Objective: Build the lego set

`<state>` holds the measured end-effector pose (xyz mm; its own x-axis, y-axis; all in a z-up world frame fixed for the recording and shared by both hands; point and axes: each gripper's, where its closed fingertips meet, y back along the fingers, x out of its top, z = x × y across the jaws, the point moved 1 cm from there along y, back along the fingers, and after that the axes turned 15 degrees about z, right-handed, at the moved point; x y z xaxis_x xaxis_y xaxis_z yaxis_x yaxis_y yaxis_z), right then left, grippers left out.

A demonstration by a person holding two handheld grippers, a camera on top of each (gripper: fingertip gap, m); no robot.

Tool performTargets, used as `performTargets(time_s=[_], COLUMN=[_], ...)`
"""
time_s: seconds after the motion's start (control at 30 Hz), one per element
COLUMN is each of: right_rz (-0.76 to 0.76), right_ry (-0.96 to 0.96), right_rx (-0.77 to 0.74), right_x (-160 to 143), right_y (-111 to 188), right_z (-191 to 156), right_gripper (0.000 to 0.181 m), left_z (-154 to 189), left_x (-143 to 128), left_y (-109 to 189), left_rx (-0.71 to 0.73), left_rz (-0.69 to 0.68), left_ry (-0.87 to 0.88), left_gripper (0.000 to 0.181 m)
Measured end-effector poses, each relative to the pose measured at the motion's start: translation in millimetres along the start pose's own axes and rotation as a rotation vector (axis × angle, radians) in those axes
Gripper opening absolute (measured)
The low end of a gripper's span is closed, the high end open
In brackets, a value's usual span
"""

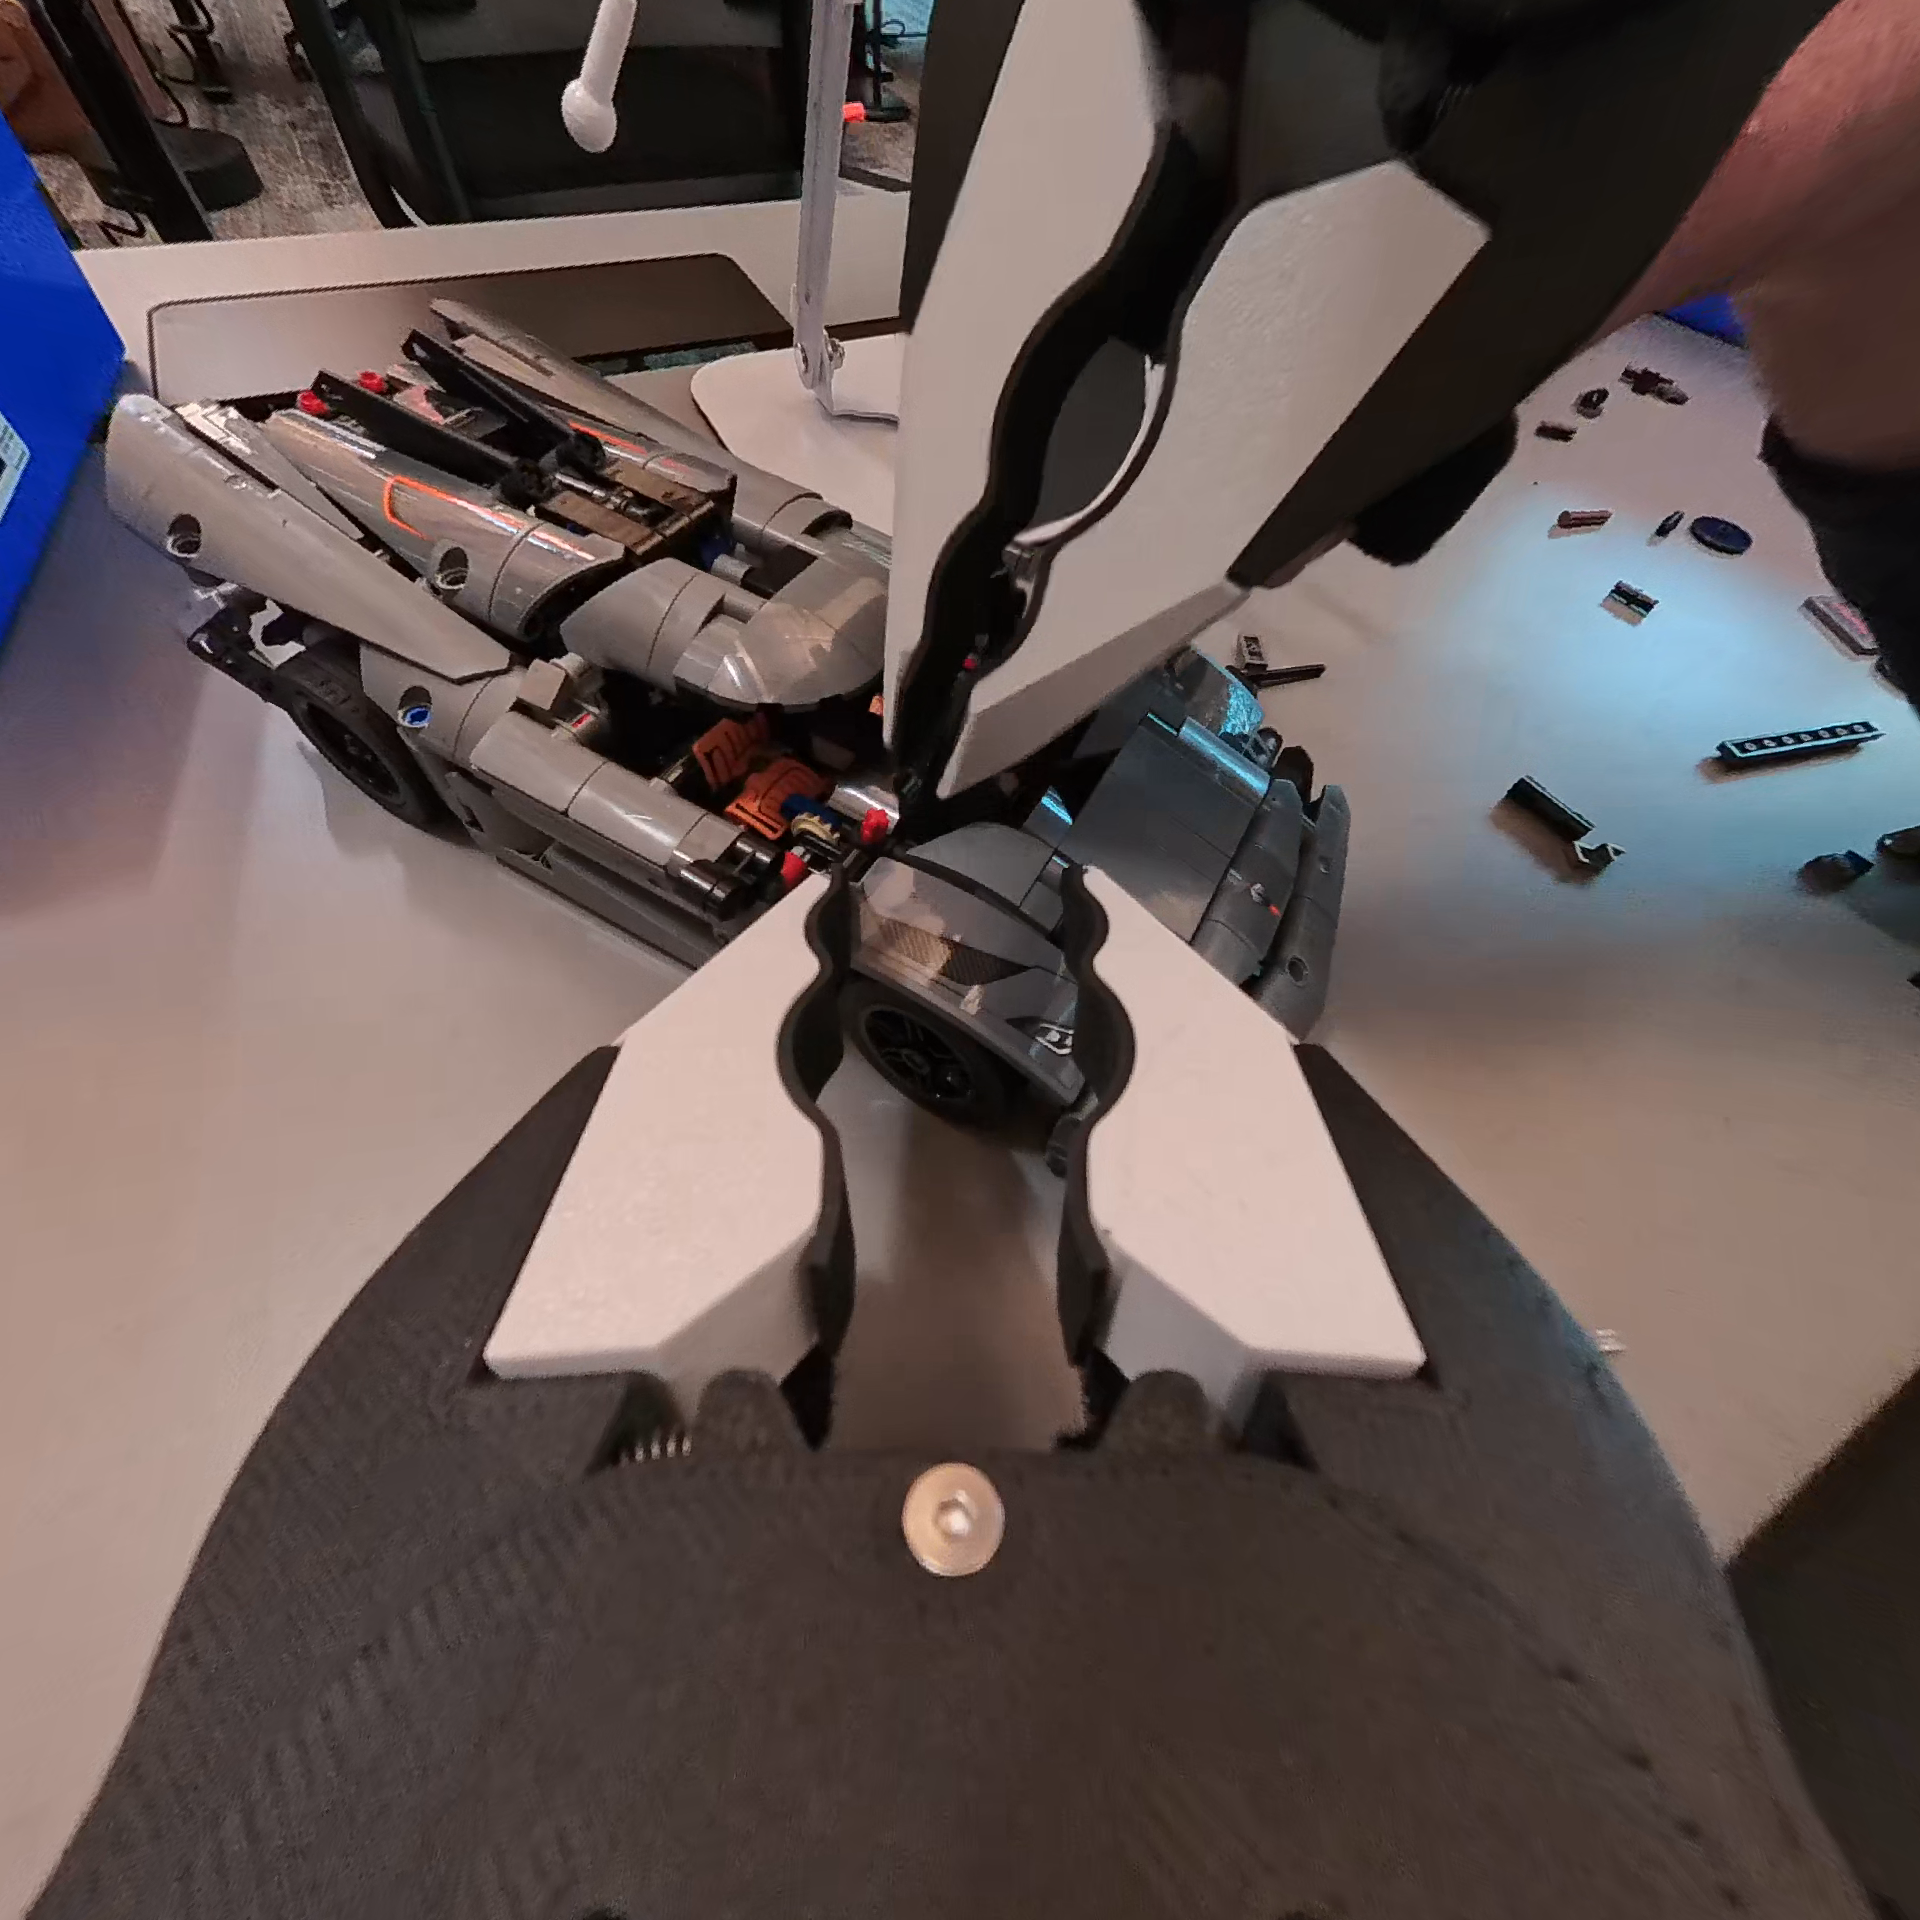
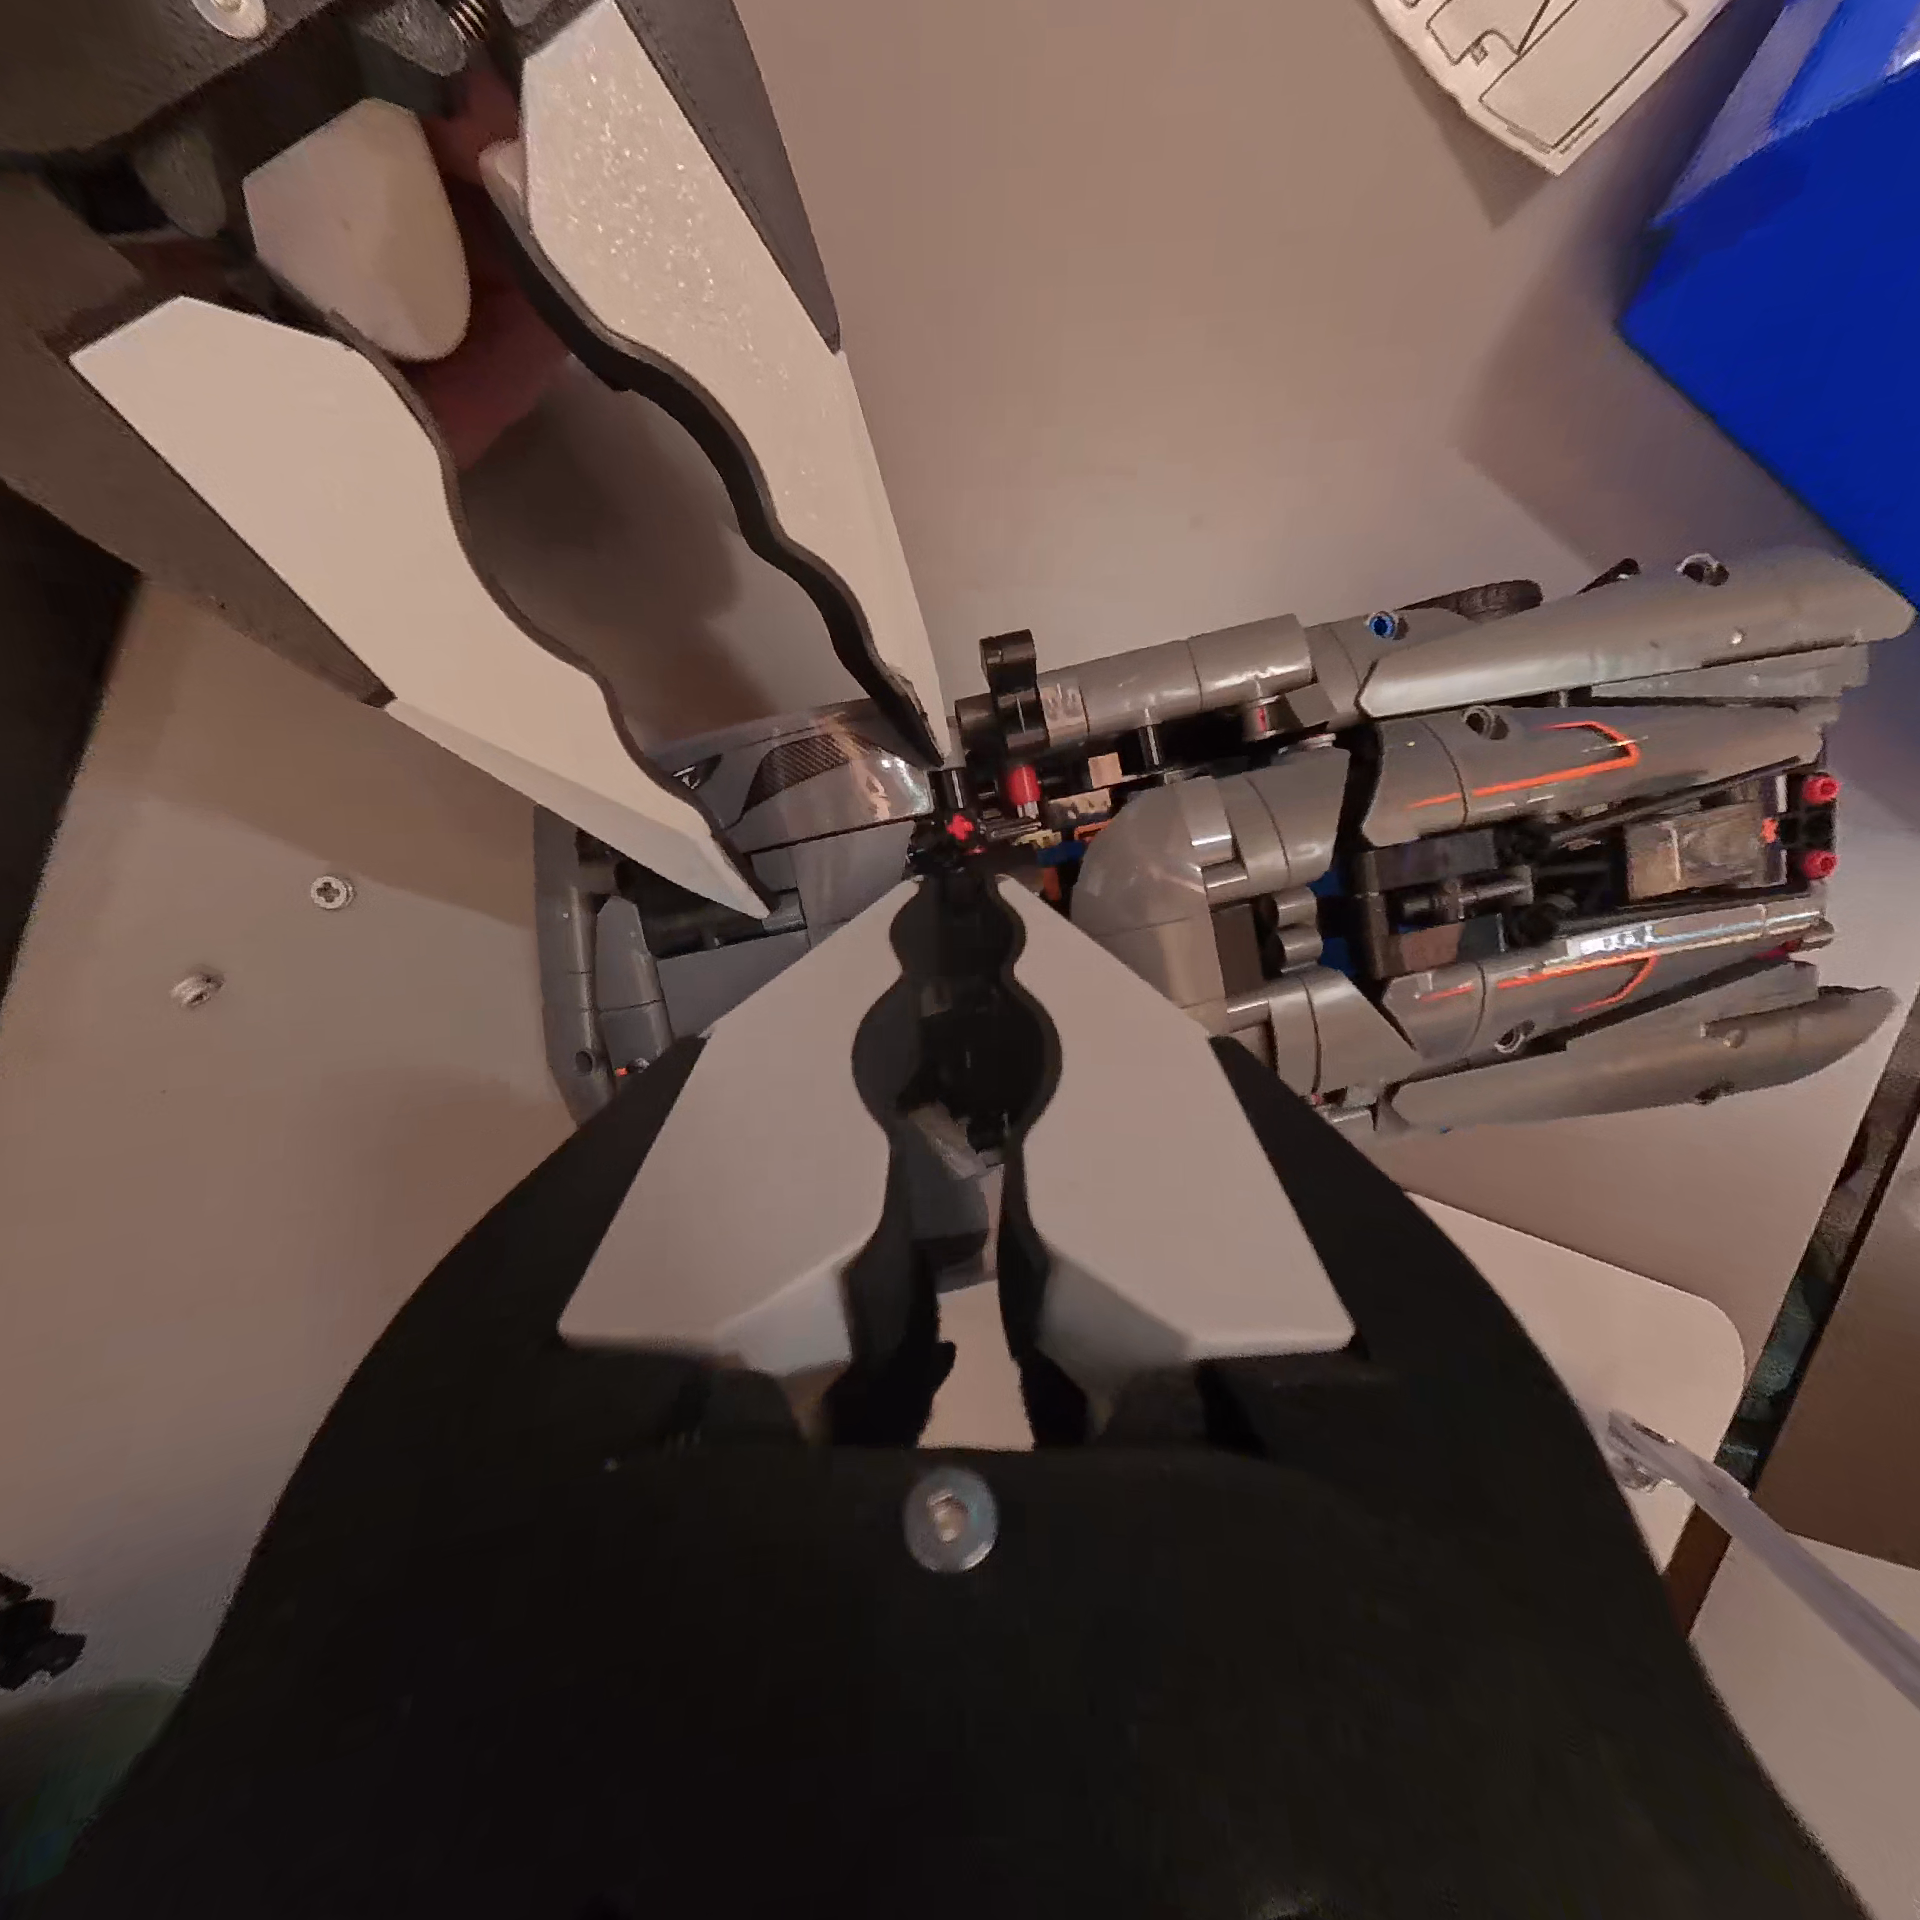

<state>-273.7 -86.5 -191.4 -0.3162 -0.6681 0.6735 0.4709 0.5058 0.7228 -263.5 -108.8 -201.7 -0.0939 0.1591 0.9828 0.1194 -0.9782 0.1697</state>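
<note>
Grey lego car (image 1: pixel 582 644) lying across the white table (image 1: pixel 208 1091), nose out toward 3 o'clock in the left wrist view, tail up at 10 o'clock beside a blue box (image 1: pixel 42 416). Left gripper (image 1: pixel 956 883) spread wide, straddling the front fender just above the front wheel (image 1: pixel 935 1049), nothing held. Right gripper (image 1: pixel 925 774) dropping in from 1 o'clock, tips nearly together down in the open cockpit by the red pins (image 1: pixel 875 826); pinching a piece or merely closed there, cannot tell. From the right wrist view, right gripper (image 2: pixel 958 891) narrowed over black parts, left gripper (image 2: pixel 842 831) reaching in from 10 o'clock. Loose dark pieces (image 1: pixel 1797 743) scattered at 3 o'clock on the table.
</note>
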Motion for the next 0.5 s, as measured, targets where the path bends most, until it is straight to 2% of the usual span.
performTargets(time_s=[0.17, 0.27, 0.5], right_rz=[0.091, 0.19, 0.366], right_ry=[0.038, 0.089, 0.256], right_rx=[0.006, 0.043, 0.078], right_x=[12.6, 27.4, 53.2], right_y=[13.4, 24.5, 47.7], right_z=[0.7, -6.3, -22.1], right_gripper=[0.005, 0.005, 0.005], left_z=[1.7, -5.1, 9.8], left_x=[2.1, 12.3, 49.7], left_y=[2.4, 10.1, 25.6], left_rx=[-0.003, 0.03, -0.14], left_rz=[0.015, 0.084, 0.318], left_ry=[-0.01, -0.025, 0.164], left_gripper=[0.036, 0.036, 0.028])
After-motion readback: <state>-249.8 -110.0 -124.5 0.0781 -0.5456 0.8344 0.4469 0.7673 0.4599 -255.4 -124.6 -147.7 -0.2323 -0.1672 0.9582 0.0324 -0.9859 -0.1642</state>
